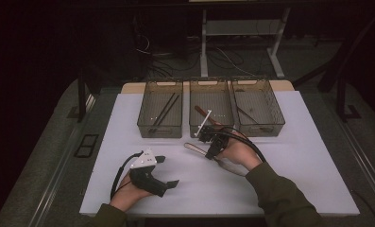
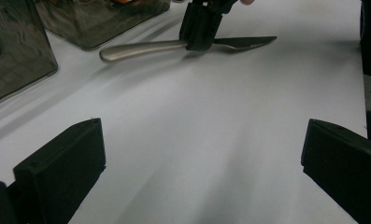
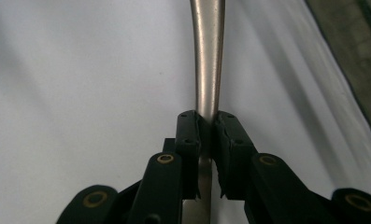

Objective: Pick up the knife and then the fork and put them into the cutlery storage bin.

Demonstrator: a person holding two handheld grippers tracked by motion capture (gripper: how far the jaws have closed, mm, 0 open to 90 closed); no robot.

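Note:
A metal table knife (image 1: 193, 148) is held level, close over the white table (image 1: 294, 161), just in front of the middle bin. My right gripper (image 1: 211, 152) is shut on it where handle meets blade. In the right gripper view, the pads (image 3: 189, 128) pinch the knife and its handle (image 3: 207, 56) runs away from the camera. The left gripper view shows the knife (image 2: 141, 48) with the right gripper (image 2: 201, 32) clamped on its middle. My left gripper (image 1: 167, 171) rests at the front left of the table, open, with bare table between its jaws (image 2: 202, 163).
Three dark see-through bins stand in a row at the back. The left bin (image 1: 160, 124) holds chopsticks. A brown-handled utensil lies in the middle bin (image 1: 211, 126). The right bin (image 1: 260, 124) holds a thin dark utensil. The table's front edge runs just below the hands.

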